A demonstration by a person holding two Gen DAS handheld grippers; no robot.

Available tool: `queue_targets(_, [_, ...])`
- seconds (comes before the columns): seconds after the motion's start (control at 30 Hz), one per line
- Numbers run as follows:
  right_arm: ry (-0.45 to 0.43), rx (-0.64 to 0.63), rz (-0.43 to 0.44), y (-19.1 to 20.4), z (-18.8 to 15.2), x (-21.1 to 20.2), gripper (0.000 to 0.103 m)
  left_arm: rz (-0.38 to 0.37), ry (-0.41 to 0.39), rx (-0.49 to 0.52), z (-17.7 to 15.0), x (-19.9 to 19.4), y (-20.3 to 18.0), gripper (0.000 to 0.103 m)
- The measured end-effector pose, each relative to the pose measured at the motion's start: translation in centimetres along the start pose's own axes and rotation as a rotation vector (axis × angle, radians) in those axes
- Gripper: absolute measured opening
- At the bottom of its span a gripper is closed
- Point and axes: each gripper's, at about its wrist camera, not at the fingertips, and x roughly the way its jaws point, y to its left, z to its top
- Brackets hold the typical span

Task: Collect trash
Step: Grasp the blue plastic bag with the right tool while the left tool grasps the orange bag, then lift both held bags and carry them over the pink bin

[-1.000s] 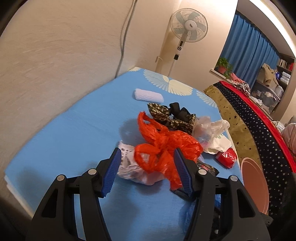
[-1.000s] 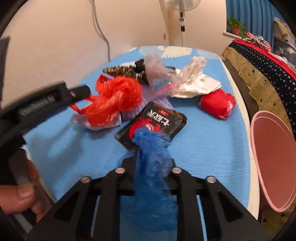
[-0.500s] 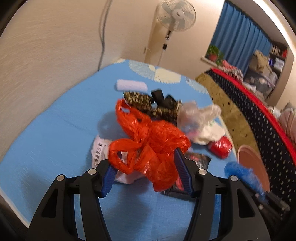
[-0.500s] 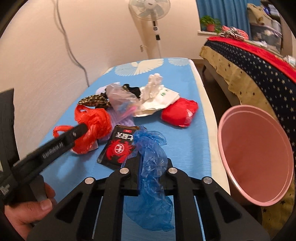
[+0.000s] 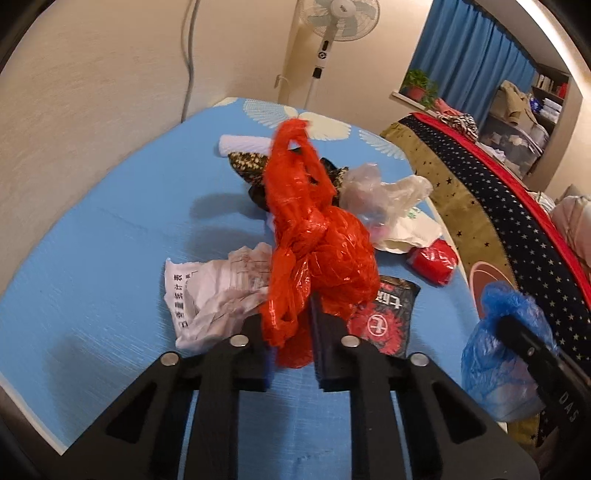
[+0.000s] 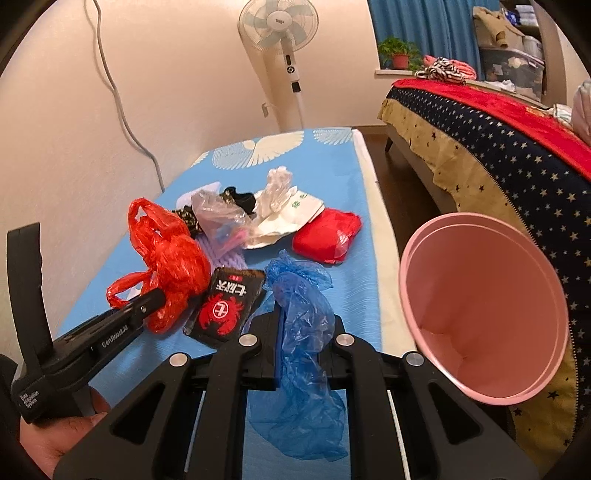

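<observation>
An orange plastic bag (image 5: 317, 236) rises from the trash pile on the blue-covered table (image 5: 110, 258). My left gripper (image 5: 286, 314) is closing on its lower folds, and the pads pinch the plastic. In the right wrist view the same left gripper (image 6: 155, 295) grips the orange bag (image 6: 173, 258) at the left. My right gripper (image 6: 301, 317) is shut on a crumpled blue plastic bag (image 6: 299, 288), which hangs below the fingers. To its right, off the table's edge, stands a pink bin (image 6: 480, 295), open-mouthed and empty inside.
On the table lie a black snack packet (image 6: 225, 306), a red packet (image 6: 328, 236), crumpled printed paper (image 5: 214, 291), clear bags (image 6: 218, 218) and a white bag (image 6: 288, 214). A star-patterned bed (image 6: 498, 147) is at the right, a standing fan (image 6: 280, 33) behind.
The left jaws stood open around the orange bag and have now closed on it. The right gripper carried the blue bag up and rightwards; the pink bin now looms larger.
</observation>
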Motion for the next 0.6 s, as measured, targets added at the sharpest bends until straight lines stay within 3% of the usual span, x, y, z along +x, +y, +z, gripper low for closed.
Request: queue_targets(0.6, [-0.112, -0.014, -0.038, -0.4, 0.9, -5.7, 0.011, -0.035, -0.088, 0.046, -0.8, -5.7, -1.5, 0.011])
